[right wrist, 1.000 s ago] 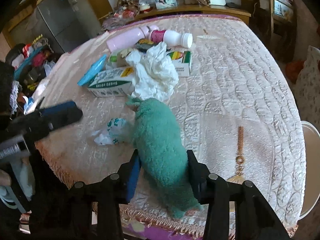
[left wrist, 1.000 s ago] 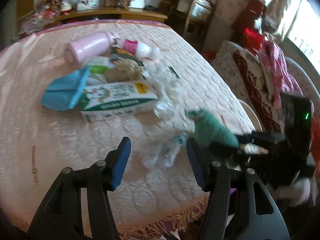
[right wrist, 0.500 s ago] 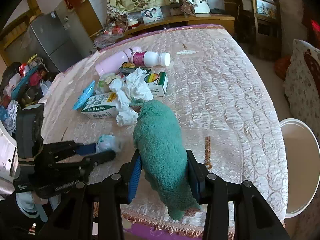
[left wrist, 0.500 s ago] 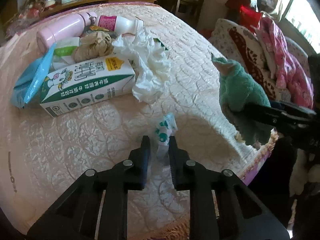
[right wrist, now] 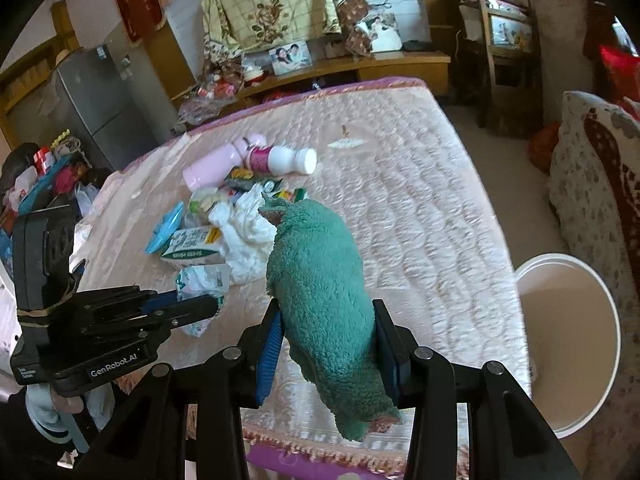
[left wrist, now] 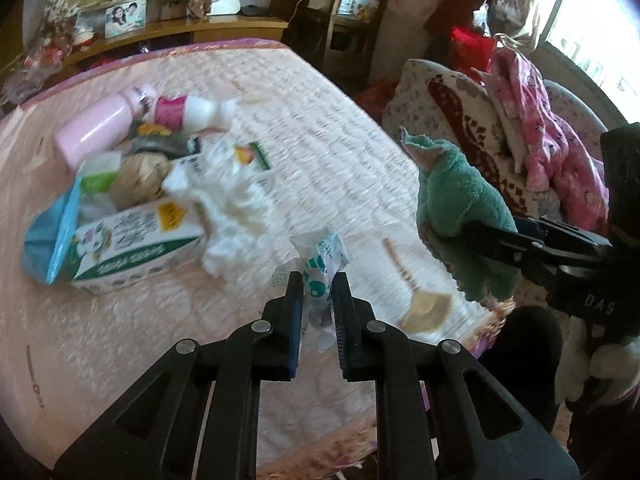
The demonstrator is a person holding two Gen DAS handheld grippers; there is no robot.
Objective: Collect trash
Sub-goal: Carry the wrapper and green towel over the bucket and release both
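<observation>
Over the bed's (left wrist: 120,352) near edge, left tool (left wrist: 316,300) has just clamped shut on the crumpled wrapper (left wrist: 322,258) and lifted it clear, right tool (right wrist: 326,344) gripping green towel (right wrist: 320,280); bin (right wrist: 568,344) next.

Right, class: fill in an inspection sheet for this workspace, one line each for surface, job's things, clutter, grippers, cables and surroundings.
Surface: quilted pink cover, fringed at the near edge.
Job's things: crumpled wrapper; white tissue wad; milk carton; white bucket on the floor beside the bed.
Clutter: pink flask, white bottle, blue packet, small brush.
Grippers: left gripper shut on the wrapper, lifted; right gripper jaws clamp a green towel.
Cables: nothing seen.
Surroundings: fridge, wooden shelf with framed photo, patterned cushions.
</observation>
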